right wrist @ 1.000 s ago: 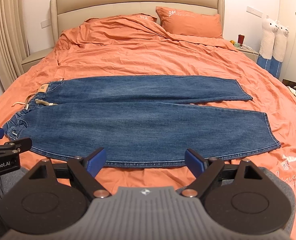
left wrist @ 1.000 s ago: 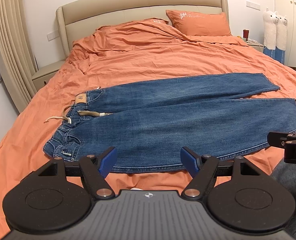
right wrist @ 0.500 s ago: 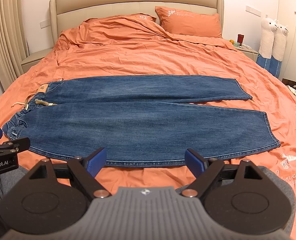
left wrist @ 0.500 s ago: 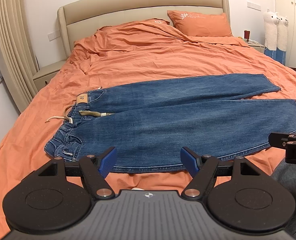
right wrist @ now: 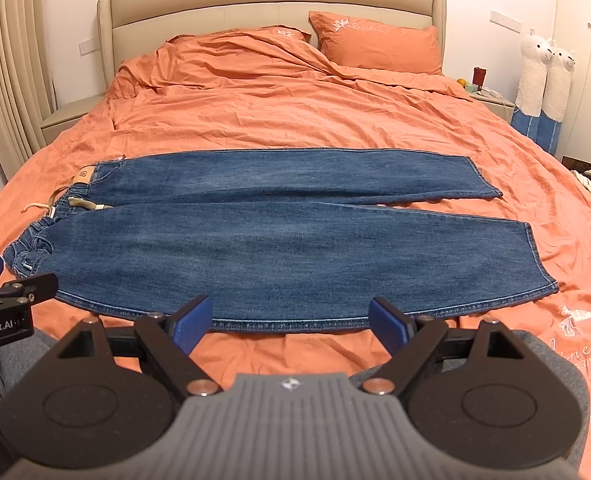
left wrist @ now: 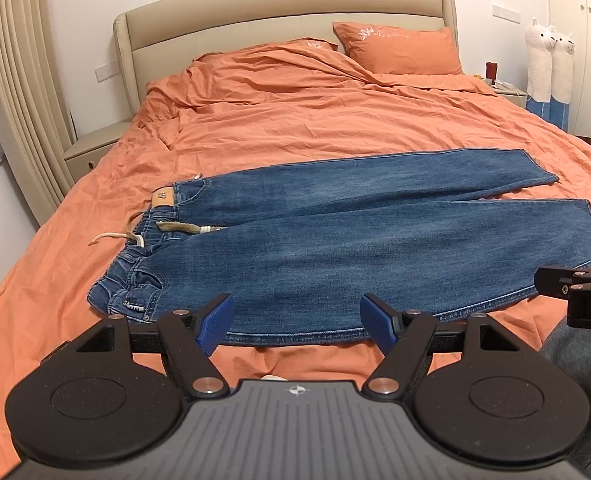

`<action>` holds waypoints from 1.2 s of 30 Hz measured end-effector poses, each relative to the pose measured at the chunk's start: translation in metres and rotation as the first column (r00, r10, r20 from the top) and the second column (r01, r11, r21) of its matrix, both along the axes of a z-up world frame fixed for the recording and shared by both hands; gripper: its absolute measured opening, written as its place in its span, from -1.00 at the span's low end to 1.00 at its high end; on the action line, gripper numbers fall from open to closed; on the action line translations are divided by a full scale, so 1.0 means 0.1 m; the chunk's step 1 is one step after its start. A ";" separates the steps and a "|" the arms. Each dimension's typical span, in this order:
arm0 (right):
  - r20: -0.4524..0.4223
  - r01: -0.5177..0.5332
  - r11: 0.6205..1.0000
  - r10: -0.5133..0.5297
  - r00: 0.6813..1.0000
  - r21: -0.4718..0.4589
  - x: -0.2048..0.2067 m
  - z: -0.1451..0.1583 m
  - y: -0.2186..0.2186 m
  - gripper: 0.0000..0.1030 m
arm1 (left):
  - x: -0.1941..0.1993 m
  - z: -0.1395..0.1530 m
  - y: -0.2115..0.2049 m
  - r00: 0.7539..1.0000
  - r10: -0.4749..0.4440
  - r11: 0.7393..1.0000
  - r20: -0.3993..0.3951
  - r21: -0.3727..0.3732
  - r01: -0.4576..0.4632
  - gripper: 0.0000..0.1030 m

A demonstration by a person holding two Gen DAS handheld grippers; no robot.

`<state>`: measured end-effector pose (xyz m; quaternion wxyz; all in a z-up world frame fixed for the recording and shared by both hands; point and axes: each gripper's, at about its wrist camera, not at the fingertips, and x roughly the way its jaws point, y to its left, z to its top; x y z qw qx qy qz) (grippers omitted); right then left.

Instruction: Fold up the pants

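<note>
On the orange-sheeted bed, flat blue denim jeans lie unfolded at my twelve o'clock; left claw and right claw, both apart and empty, should next pinch the near leg's edge, I judge.

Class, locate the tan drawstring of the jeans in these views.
The drawstring trails off the waistband at the left end of the jeans, lying on the orange bedsheet, just below the leather patch.

An orange duvet covers the bed, with a pillow against the headboard. Two plush alpacas stand beside the nightstand.
</note>
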<state>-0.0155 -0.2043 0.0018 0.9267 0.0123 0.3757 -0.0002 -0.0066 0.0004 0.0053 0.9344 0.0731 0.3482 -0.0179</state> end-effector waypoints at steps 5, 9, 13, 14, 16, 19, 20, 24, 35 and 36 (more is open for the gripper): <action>0.000 0.000 1.000 0.000 1.000 0.000 0.00 0.00 0.00 0.59 | 0.00 0.00 0.00 1.000 -0.001 1.000 0.000 -0.001 0.001 0.64; 0.000 0.000 1.000 0.000 1.000 0.000 0.00 0.00 0.00 0.58 | 0.00 0.00 0.00 1.000 0.000 1.000 0.001 -0.001 0.000 0.64; 0.002 0.000 1.000 0.000 1.000 0.000 0.00 0.00 0.00 0.59 | 0.00 0.02 -0.02 1.000 -0.001 1.000 0.002 0.000 0.001 0.64; 0.002 0.001 1.000 -0.001 1.000 -0.001 0.00 0.00 0.00 0.59 | 0.00 0.02 -0.02 1.000 0.001 1.000 0.002 0.000 -0.001 0.64; -0.001 0.002 1.000 -0.002 1.000 0.000 0.00 -0.01 -0.01 0.59 | 0.00 0.02 -0.01 1.000 -0.002 1.000 0.001 -0.002 0.002 0.64; -0.007 0.003 1.000 -0.003 1.000 0.002 0.00 -0.01 -0.02 0.59 | 0.00 0.02 -0.02 1.000 -0.004 1.000 -0.003 0.002 0.004 0.64; -0.009 0.003 1.000 -0.003 1.000 0.001 0.01 -0.01 -0.02 0.59 | 0.01 0.02 -0.01 1.000 -0.007 1.000 -0.004 0.005 0.007 0.64; -0.016 0.006 1.000 -0.006 1.000 -0.001 0.02 -0.03 -0.03 0.58 | 0.04 0.02 0.01 1.000 -0.020 1.000 -0.011 0.020 0.021 0.64; -0.028 -0.010 1.000 0.010 1.000 0.008 0.20 -0.05 -0.27 0.58 | 0.23 0.12 0.24 0.995 -0.101 0.989 -0.005 0.112 0.101 0.64; -0.030 -0.016 1.000 0.016 0.999 0.010 0.22 -0.05 -0.31 0.58 | 0.26 0.11 0.27 0.994 -0.110 0.986 -0.003 0.124 0.109 0.64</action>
